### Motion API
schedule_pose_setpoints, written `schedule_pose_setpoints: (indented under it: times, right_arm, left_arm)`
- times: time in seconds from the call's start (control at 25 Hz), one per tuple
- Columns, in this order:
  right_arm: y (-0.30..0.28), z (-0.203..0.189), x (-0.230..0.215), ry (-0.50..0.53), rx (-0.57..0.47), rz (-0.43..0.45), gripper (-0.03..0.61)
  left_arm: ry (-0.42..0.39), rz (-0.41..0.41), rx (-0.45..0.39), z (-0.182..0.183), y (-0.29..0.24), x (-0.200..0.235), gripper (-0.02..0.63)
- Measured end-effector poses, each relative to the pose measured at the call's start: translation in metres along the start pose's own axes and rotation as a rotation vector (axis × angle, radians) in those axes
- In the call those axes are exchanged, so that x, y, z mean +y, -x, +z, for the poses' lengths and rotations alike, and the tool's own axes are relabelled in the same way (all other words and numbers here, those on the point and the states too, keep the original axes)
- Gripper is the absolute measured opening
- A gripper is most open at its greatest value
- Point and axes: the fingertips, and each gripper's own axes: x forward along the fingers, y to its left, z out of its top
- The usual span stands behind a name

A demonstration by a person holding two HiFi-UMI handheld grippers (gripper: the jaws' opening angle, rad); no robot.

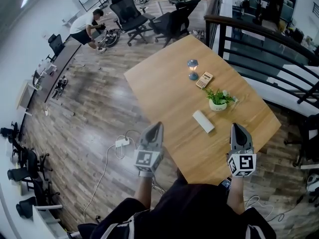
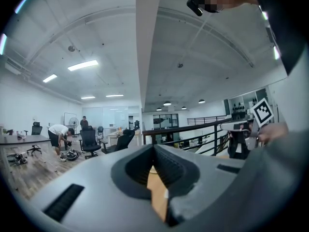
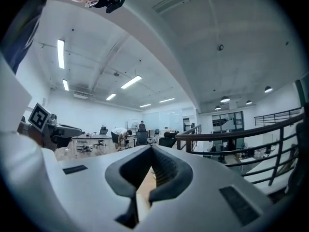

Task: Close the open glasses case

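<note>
The left tool [image 1: 157,127] has its jaws shut, tips meeting with nothing between them, as its own view [image 2: 154,148] shows. The right tool [image 1: 236,127] is the same: jaws pressed together and empty [image 3: 151,149]. Both are held level above the near edge of the counter [image 1: 164,88], apart from each other and touching nothing. The left one hangs over the counter's left edge and the right one over its near right part. Each tool's view looks out across the room, and only a sliver of the wooden top shows through the gap behind the jaws.

The glasses case [image 1: 203,121] lies flat on the counter between the two tools and a little beyond their tips, nearer the right one. It is a white oblong set at a slant, and from the head view its lid looks down.

Just past the case stands a small potted plant [image 1: 218,99] in a white pot. Farther on lie a calculator [image 1: 204,79] and, beside it, a small blue hourglass [image 1: 193,68].

A black railing [image 1: 259,39] runs along the counter's right side. On the floor to the left lies a white power strip [image 1: 122,143] with its cable. Well away across the room are office chairs [image 1: 130,11] and a person [image 1: 87,26] bent over near them.
</note>
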Motion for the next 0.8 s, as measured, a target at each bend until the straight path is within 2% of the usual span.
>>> schedule_pose_setpoints:
  times: [0.32, 0.8]
  right_arm:
    - [-0.001, 0.006, 0.002, 0.008, -0.008, -0.003, 0.012]
    - [0.0, 0.006, 0.012, 0.0, -0.004, 0.024, 0.012]
  left_arm:
    - [0.034, 0.01, 0.007, 0.0, -0.003, 0.006, 0.0]
    - [0.029, 0.02, 0.011, -0.005, 0.004, 0.008, 0.0]
